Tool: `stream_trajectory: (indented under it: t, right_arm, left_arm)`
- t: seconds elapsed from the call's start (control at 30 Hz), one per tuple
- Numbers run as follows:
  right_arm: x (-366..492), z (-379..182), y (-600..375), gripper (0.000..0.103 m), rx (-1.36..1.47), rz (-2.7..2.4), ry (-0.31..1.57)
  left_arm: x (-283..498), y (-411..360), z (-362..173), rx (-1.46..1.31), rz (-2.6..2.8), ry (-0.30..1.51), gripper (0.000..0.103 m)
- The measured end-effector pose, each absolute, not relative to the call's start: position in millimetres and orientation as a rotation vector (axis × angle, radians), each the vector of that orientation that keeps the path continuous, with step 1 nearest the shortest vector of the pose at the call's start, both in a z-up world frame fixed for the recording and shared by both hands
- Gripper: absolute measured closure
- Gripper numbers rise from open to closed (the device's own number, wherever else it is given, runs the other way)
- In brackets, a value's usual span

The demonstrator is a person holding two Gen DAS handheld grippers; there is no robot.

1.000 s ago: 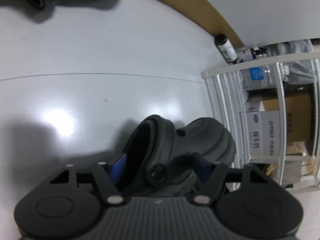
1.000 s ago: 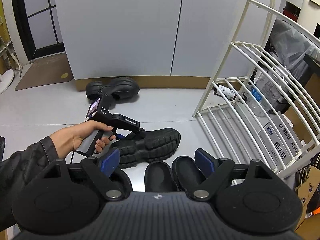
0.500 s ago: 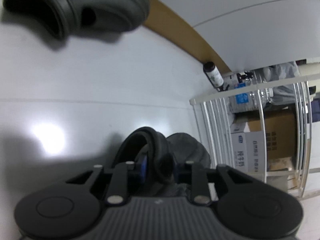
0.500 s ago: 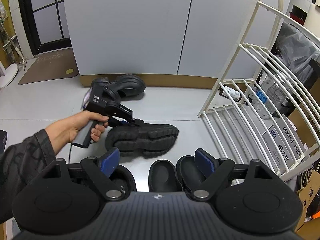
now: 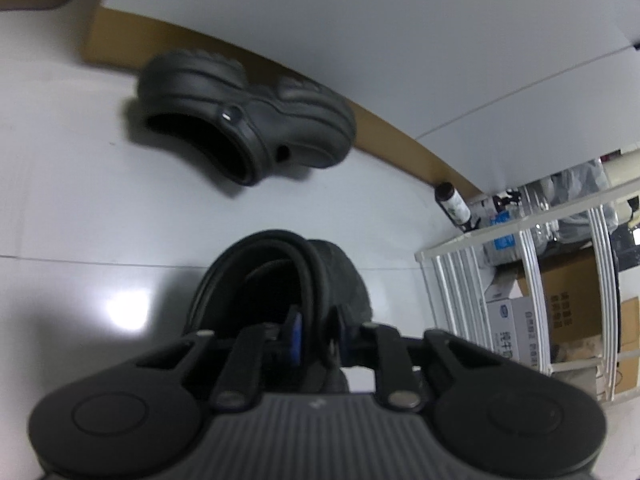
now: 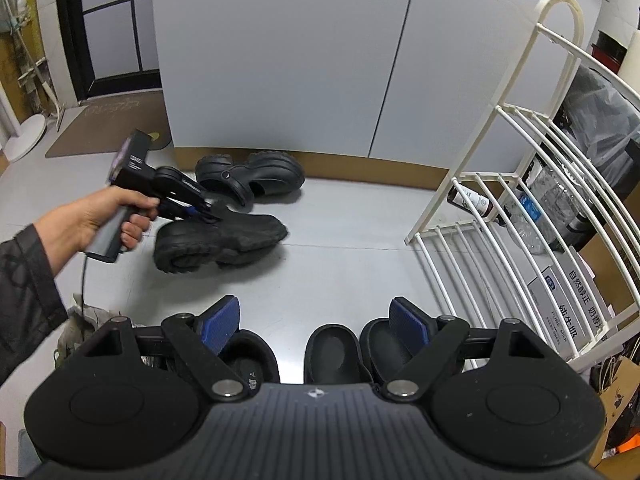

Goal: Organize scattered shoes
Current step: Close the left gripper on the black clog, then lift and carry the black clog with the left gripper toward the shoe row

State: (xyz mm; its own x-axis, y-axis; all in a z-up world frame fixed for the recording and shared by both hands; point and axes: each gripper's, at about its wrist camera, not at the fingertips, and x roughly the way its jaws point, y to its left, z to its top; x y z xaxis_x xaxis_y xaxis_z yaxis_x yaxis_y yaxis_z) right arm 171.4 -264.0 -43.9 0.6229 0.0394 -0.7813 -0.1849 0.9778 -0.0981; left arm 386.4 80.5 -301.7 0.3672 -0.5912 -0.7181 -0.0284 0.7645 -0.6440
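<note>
Left claw just closing — pinching shoe collar, right claw spread wide

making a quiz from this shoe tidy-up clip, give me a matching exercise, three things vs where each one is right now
Things:
1. gripped black clog
2. second black clog
3. glass bottle

Places:
A. lying on the floor behind the white rack
B. on the floor against the cabinet base
C. held by its heel rim in the left claw

Pairs: 1-C, 2-B, 3-A

held clog before second clog, rack to their right.
</note>
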Motion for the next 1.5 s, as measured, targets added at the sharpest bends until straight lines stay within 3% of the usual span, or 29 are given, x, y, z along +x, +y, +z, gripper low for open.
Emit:
stream_trajectory:
  t: [0.33, 0.47, 0.57, 0.73, 0.8, 0.97, 1.1, 1.5]
  right_arm:
    - [170.9, -45.8, -244.2, 0.017, -0.205, 0.134, 0.9]
    - [170.6, -49.5, -232.3, 0.017, -0.23, 0.152, 0.912]
    - [172.2, -53.5, -227.2, 0.017, -0.245, 0.155, 0.923]
    - [172.1, -56.0, -223.1, 0.017, -0.26, 0.163, 0.928]
    - [171.8, -57.0, -222.7, 0.017, -0.263, 0.167, 0.929]
    - [175.4, -56.0, -222.2, 0.017, -0.248, 0.194, 0.924]
    - [179.5, -58.6, -226.3, 0.017, -0.232, 0.238, 0.892]
    - [194.2, -88.0, -221.9, 0.017, -0.476, 0.675, 0.819]
  left_arm:
    - [353.5, 120.7, -302.8, -0.642, -0.311, 1.077, 0.089]
    - [342.6, 117.5, -315.0, -0.665, -0.336, 1.101, 0.087]
    - [338.7, 115.1, -314.2, -0.656, -0.324, 1.139, 0.079]
    - [325.5, 120.9, -312.5, -0.671, -0.323, 1.115, 0.078]
    - [319.1, 125.2, -305.0, -0.674, -0.326, 1.093, 0.071]
    - [306.9, 130.4, -284.9, -0.65, -0.319, 1.061, 0.065]
    - [292.3, 130.9, -263.8, -0.6, -0.3, 1.024, 0.043]
    - [251.5, 129.8, -273.2, -0.55, -0.308, 1.023, 0.039]
